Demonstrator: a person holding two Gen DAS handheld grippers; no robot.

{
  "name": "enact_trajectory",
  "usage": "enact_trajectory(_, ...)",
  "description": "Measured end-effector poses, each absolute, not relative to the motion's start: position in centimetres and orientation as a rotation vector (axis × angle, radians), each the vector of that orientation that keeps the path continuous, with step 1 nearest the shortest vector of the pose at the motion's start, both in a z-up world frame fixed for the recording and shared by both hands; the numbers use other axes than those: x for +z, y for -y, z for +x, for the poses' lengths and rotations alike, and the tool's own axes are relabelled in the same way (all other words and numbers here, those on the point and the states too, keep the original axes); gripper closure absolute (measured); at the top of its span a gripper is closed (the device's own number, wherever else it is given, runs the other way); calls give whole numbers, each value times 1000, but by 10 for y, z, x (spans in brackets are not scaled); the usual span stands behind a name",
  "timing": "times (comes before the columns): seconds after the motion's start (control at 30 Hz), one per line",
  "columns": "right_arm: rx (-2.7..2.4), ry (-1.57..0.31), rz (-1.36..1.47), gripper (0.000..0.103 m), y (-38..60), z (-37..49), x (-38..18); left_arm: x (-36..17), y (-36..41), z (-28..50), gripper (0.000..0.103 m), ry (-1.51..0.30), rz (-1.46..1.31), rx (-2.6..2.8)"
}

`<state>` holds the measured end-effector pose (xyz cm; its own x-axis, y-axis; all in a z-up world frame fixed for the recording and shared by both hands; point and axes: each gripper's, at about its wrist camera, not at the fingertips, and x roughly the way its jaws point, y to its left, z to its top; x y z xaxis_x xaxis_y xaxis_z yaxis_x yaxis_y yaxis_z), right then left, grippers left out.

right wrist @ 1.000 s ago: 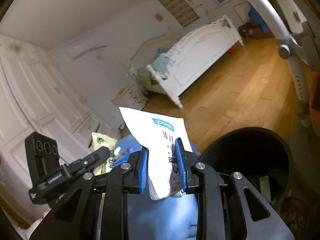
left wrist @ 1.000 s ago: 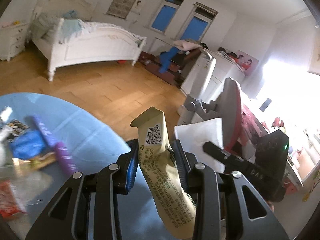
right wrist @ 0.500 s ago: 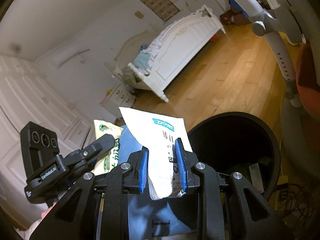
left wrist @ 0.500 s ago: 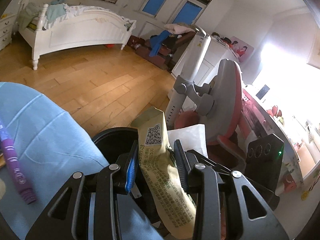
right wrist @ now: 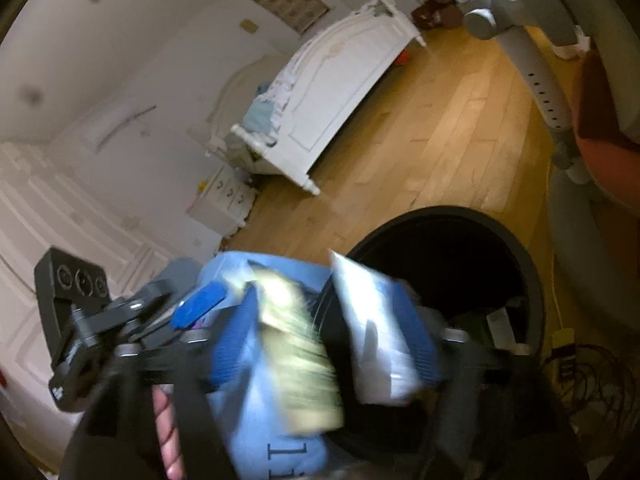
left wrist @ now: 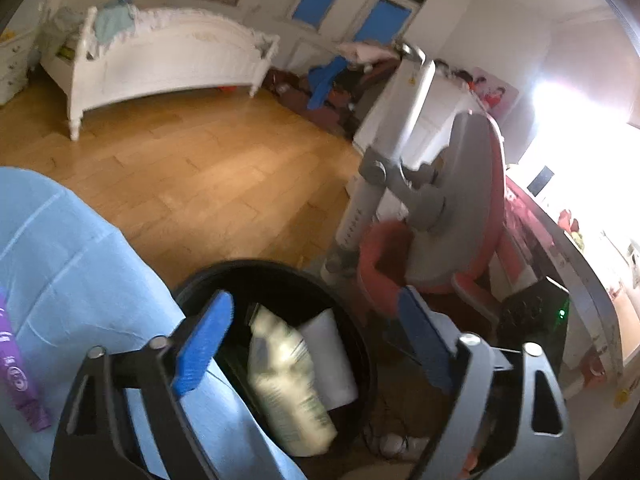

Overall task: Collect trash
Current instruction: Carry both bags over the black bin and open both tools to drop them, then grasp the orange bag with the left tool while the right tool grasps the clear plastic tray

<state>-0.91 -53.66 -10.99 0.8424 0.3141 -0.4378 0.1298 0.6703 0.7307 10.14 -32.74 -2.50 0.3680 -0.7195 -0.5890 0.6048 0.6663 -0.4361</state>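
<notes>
- the left gripper (left wrist: 308, 344) has its jaws spread wide, nothing between the blue pads; it hangs over the mouth of the black bin (left wrist: 362, 344), which is why letting go here makes sense.
- the tan wrapper (left wrist: 288, 380) sits free of the pads, blurred, inside the bin's opening, with the white packet (left wrist: 332, 360) just beside it on the right; both look to be dropping in, though i cannot tell if either touches anything yet.
- in the right wrist view the right gripper (right wrist: 324, 340) also looks spread: the white packet (right wrist: 376, 332) lies by the right pad and seems loose, but blur is heavy, so contact is uncertain.
- the bin stands on the wooden floor (left wrist: 192, 172), tight against the right edge of the blue tablecloth (left wrist: 68, 264), so trash from the table needs only a short carry over the edge.
- a purple tube (left wrist: 16, 372) lies on the cloth at the near left, likely among what is left to collect.
- the grey and red chair (left wrist: 460, 220) stands just right of the bin, crowding that side.
</notes>
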Motion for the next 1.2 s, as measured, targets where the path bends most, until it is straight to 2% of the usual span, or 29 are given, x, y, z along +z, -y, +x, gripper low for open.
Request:
enact_trajectory(0.2, 102, -586, 837, 29, 536, -12, -107, -18, 310, 95, 16, -840, -166, -833)
enact_trajectory(0.4, 152, -616, 804, 29, 502, -8, -99, -3, 268, 69, 9, -789, -154, -788)
enact_trajectory(0.77, 322, -687, 649, 27, 391, 21, -65, 13, 120, 21, 5, -708, -95, -515)
enact_trajectory(0.93, 419, -731, 548, 27, 329, 33, -49, 4, 41, 9, 5, -743, -55, -358)
enact_trajectory(1.0, 462, -749, 494, 19, 297, 37, -43, -3, 15, 7, 5, -770, -52, -290)
enact_trajectory(1.2, 539, -824, 296, 16, 199, 47, -39, -33, -25, 16, 5, -887, -68, -182)
